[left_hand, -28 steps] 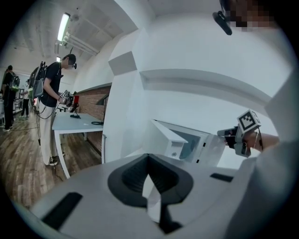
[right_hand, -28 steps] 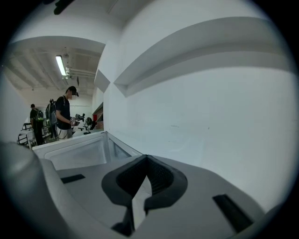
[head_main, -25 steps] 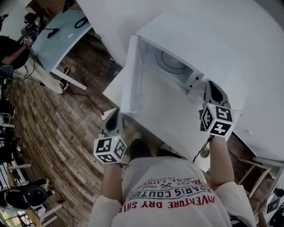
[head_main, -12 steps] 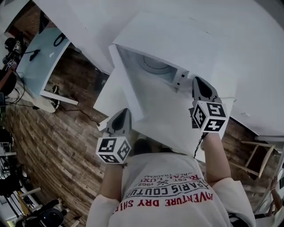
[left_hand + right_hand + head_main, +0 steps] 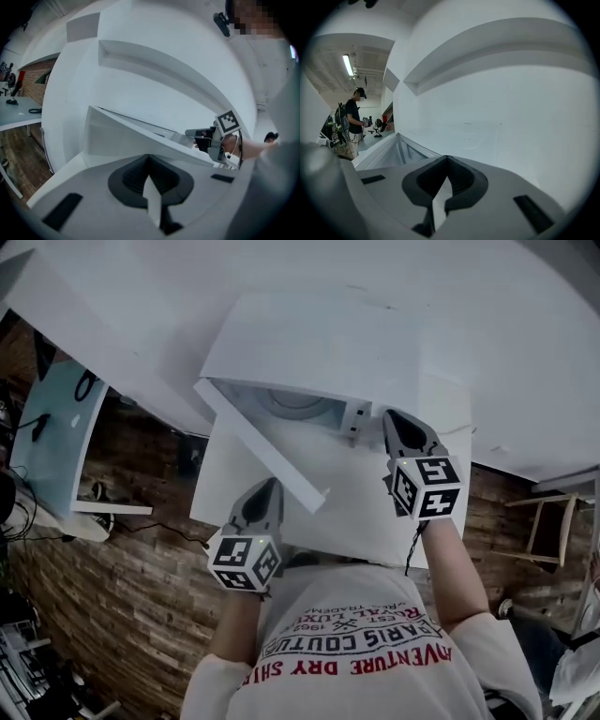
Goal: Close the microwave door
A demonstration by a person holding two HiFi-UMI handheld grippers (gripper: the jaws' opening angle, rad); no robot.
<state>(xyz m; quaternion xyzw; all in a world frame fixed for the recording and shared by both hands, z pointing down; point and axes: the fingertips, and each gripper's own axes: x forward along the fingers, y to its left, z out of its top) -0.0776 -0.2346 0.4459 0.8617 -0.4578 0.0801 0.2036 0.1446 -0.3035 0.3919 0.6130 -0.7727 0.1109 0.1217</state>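
Observation:
A white microwave (image 5: pixel 328 343) stands on a white table (image 5: pixel 375 493) against the wall. Its door (image 5: pixel 258 446), hinged at the left, stands half open and slants out toward me. Inside, the round turntable (image 5: pixel 295 401) shows. My left gripper (image 5: pixel 270 487) is shut and sits close against the door's outer face near its free edge; contact is unclear. My right gripper (image 5: pixel 391 418) is shut and empty, just right of the opening by the control strip (image 5: pixel 359 414). The left gripper view shows the door (image 5: pixel 136 136) edge-on with the right gripper (image 5: pixel 208 137) beyond it.
Wooden floor (image 5: pixel 122 568) lies to the left and below. A pale blue table (image 5: pixel 56 437) stands at the far left, a wooden stool (image 5: pixel 553 521) at the right. A wall shelf (image 5: pixel 487 51) runs above the microwave. A person (image 5: pixel 355 117) stands far off in the right gripper view.
The door has swung from wide open to about half shut. My left gripper has moved right and forward with the door's outer face. The right gripper has stayed by the microwave's right front.

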